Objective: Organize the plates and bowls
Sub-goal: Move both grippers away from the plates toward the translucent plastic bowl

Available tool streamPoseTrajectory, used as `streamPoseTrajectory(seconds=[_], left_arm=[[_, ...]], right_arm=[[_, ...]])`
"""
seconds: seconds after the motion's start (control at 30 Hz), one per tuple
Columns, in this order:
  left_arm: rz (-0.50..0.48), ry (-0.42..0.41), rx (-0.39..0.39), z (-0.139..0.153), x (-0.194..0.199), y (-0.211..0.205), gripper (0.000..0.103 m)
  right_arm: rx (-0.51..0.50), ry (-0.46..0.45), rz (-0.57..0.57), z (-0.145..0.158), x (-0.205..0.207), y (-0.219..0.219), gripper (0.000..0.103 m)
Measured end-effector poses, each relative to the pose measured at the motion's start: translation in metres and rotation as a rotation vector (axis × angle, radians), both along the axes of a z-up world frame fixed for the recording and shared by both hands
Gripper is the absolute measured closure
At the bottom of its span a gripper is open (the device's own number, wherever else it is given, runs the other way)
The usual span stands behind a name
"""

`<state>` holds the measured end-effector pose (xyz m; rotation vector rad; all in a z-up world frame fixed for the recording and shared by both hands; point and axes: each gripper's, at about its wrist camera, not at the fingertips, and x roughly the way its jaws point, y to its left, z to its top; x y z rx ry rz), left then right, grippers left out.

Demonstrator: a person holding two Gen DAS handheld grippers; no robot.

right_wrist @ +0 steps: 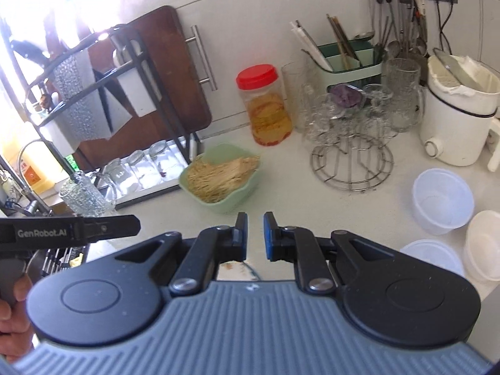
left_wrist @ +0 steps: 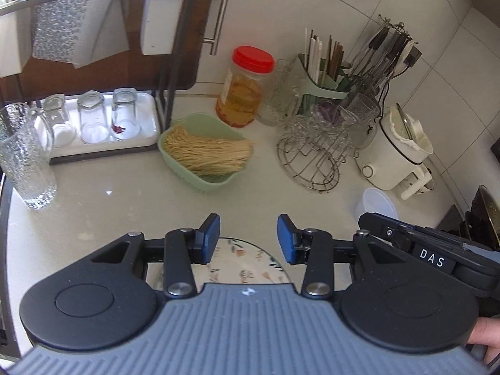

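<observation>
Nearest to you, at six o'clock in the left wrist view, the floral plate [left_wrist: 247, 265] lies flat on the pale countertop [left_wrist: 125, 206] directly under your left gripper [left_wrist: 248, 237], whose blue pads stand apart with nothing between them; the plate sits below the gap, not in it, so you are placed above it, not gripping it. It is a shallow white plate with a scatter of small leaf and flower prints and a thin dark rim, and only its far arc shows past the gripper body. Your right gripper [right_wrist: 255, 237] has its fingers drawn nearly together on nothing, and only a sliver of the plate [right_wrist: 232, 267] shows beneath it, so both tools appear to be converging on the same plate from either side. Out at three to four o'clock in the right wrist view, three plastic bowls sit close together: a translucent one [right_wrist: 442, 200], a cream one [right_wrist: 482, 243] and another translucent one [right_wrist: 432, 256] nearest, probably grouped for stacking. Further off at twelve o'clock a green basket of dry noodles [right_wrist: 222, 178] sits mid-counter, likely left within easy reach. Beyond it stand a red-lidded jar [right_wrist: 265, 106] and a wire glass stand [right_wrist: 351, 156], and at ten o'clock the dark rack with upturned glasses [left_wrist: 93, 118] draining on its tray.
</observation>
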<state>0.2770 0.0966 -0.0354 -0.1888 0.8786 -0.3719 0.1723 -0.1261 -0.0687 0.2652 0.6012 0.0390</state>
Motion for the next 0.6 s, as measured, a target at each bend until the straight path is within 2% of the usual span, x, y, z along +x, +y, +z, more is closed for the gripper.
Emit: streamPoseTrajectory(seconds=[0.27,0.6], left_arm=[[-0.010,0.004,-0.018,-0.007,-0.019,-0.053,0.057],[-0.050,0.065,-0.019,-0.029,-0.048,-0.119,0.057]], right_arm=[[-0.018,-0.005,-0.013,-0.003,-0.027,-0.045,0.089],[-0.024,0.018,-0.058,-0.017,-0.082,-0.098,0.089]])
